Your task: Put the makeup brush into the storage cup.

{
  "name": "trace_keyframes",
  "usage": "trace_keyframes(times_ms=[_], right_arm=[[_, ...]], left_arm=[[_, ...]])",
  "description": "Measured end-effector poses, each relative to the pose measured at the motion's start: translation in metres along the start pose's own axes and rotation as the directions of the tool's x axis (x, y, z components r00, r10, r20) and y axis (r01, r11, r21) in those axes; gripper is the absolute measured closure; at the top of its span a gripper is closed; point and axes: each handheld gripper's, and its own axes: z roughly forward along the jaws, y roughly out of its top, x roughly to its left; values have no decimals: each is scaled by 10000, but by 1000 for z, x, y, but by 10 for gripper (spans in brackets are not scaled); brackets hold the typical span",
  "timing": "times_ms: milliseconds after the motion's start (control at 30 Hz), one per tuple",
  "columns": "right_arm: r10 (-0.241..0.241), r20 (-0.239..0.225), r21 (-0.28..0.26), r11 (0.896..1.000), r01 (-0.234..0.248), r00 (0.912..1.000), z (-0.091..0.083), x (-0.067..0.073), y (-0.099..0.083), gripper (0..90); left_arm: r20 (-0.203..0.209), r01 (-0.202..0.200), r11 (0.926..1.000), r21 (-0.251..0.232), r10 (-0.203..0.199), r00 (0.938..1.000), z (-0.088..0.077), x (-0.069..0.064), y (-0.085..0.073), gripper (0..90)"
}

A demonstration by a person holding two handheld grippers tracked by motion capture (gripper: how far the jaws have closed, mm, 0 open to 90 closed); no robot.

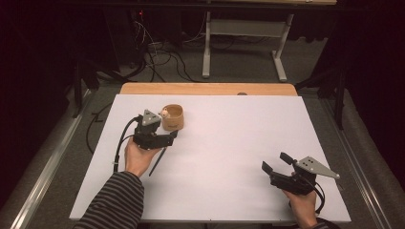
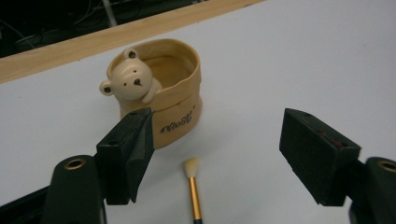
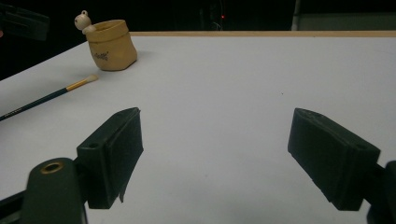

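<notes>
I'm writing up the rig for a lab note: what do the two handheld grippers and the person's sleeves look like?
Both the left gripper and the right gripper are black, each with two blocky wedge-shaped jaws, a grey three-cornered plate on top and a black cable trailing back. Brass-coloured rings sit at the jaw bases. The left sleeve is dark with thin pale stripes.

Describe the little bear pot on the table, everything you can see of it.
The bear pot is a small tan cup shaped like a soft sack with a rolled rim, seemingly glazed ceramic. A cream bear figure with dark eyes and nose peers over its rim. Dark lettering marks its side. It stands upright and looks empty, on the white table near the far edge. A paintbrush lies beside it, bristles pointing toward it, not touching.
</notes>
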Motion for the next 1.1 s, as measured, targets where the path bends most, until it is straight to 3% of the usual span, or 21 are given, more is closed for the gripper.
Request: trace_keyframes(times_ms=[233,567,900,1100], right_arm=[[4,-7,11,10000,-4,10000,0,0,0,194],[2,-48,29,10000,-2,10000,0,0,0,193],[-11,-154,101,9999,12,9999,1,0,0,193],[-26,-219,125,9999,29,9998,1,0,0,193]], left_arm=[[-133,124,9998,183,-122,9998,-2,3,3,301],[-257,59,9968,800,-38,9997,-2,6,7,308],[-301,-12,9836,1803,67,9995,3,7,8,311],[-302,-152,9761,2170,223,9993,5,7,12,315]])
